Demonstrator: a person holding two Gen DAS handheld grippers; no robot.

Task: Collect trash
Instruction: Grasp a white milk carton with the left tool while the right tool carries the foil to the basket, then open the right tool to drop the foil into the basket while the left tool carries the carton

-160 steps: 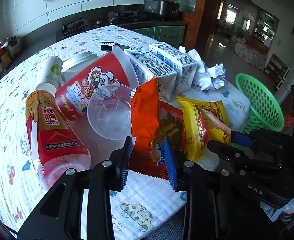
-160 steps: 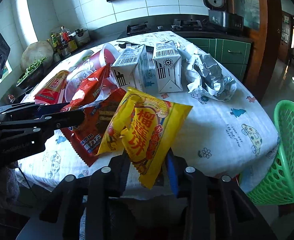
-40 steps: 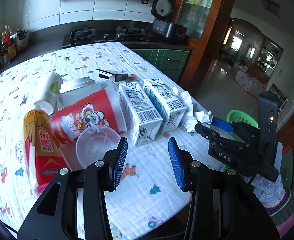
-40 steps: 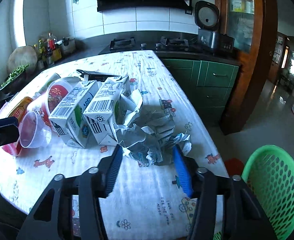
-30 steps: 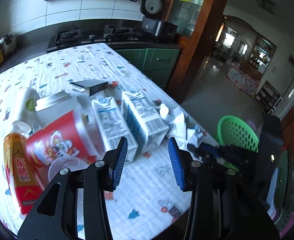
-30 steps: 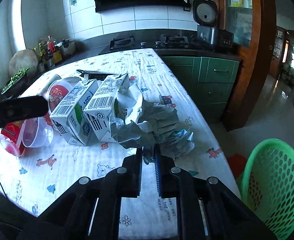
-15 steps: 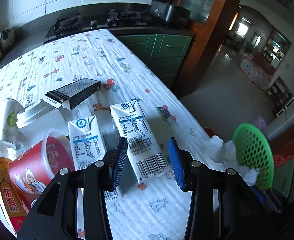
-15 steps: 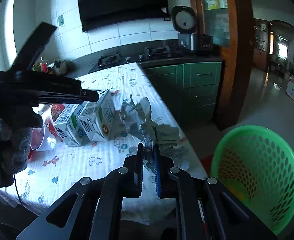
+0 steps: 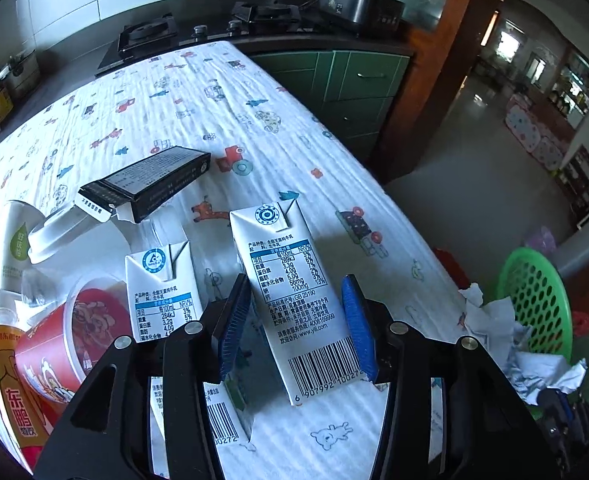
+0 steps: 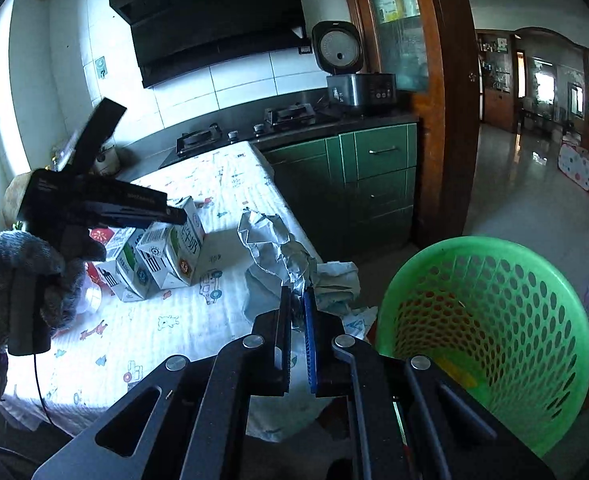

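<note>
My left gripper [image 9: 296, 320] is open and hangs over a white milk carton [image 9: 290, 280], with its blue pads on either side of it. A second milk carton [image 9: 162, 296] stands to its left. My right gripper [image 10: 298, 312] is shut on a crumpled grey-white paper wad [image 10: 278, 256] and holds it up at the table's right edge, beside the green mesh basket [image 10: 490, 320]. The wad [image 9: 494, 320] and the basket [image 9: 534, 292] also show in the left wrist view. The left gripper [image 10: 106, 204] shows over the cartons [image 10: 166, 248] in the right wrist view.
On the patterned tablecloth [image 9: 214, 92] lie a black box [image 9: 150, 184], a red paper cup [image 9: 66, 332], an orange-labelled bottle [image 9: 14, 392] and a white cup [image 9: 18, 236]. A stove and green cabinets [image 10: 374, 168] stand behind the table. The basket sits on the floor off the table's corner.
My left gripper has come down over the right milk carton, which now sits between its pads. My right gripper has carried the paper wad a little further toward the basket.
</note>
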